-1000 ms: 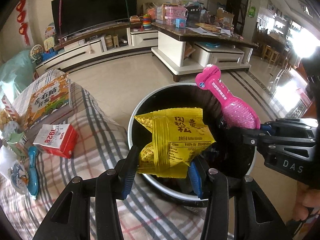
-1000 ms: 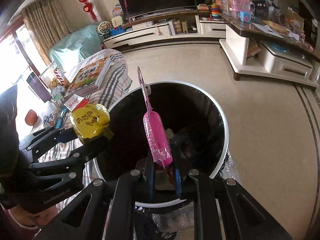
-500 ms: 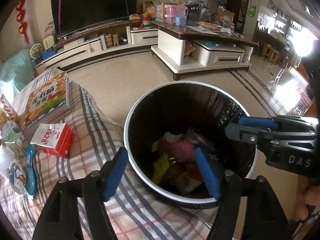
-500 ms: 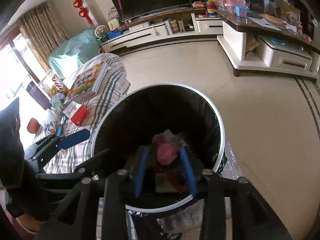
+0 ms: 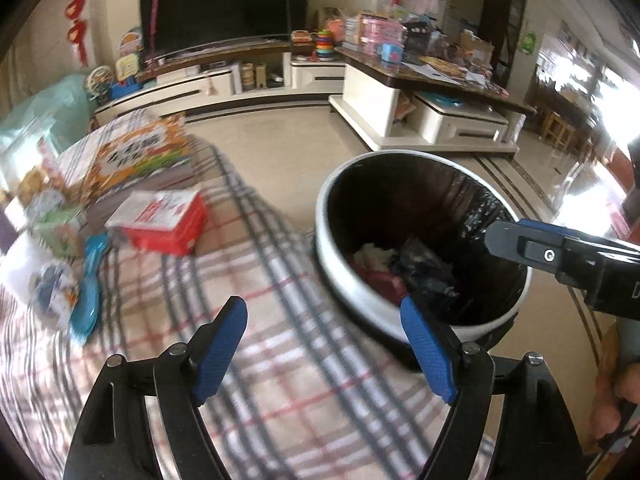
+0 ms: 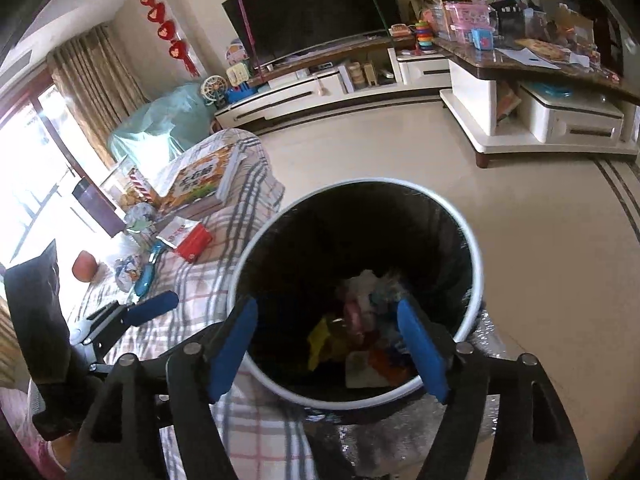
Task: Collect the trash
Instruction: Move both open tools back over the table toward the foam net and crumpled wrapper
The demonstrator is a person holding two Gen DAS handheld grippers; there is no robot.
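Observation:
A round bin with a white rim (image 5: 320, 240) (image 6: 476, 264) and black liner stands on the floor beside a plaid-covered table (image 5: 256, 344) (image 6: 208, 276). Inside lie the yellow snack bag (image 6: 320, 340), the pink wrapper (image 6: 352, 308) and other trash. My left gripper (image 5: 324, 344) is open and empty over the table edge next to the bin; it also shows in the right wrist view (image 6: 152, 308). My right gripper (image 6: 328, 344) is open and empty above the bin; one finger (image 5: 520, 236) shows in the left wrist view.
On the table lie a red and white box (image 5: 164, 220) (image 6: 188, 236), a blue spoon-like item (image 5: 88, 288) (image 6: 146, 272), small wrappers (image 5: 52, 292) and a picture book (image 5: 136, 156) (image 6: 200, 180). A TV stand (image 5: 200, 84) and a coffee table (image 5: 420, 92) stand beyond.
Both grippers opened and dropped the yellow bag and the pink wrapper into the bin. The left gripper has since swung left, towards the table.

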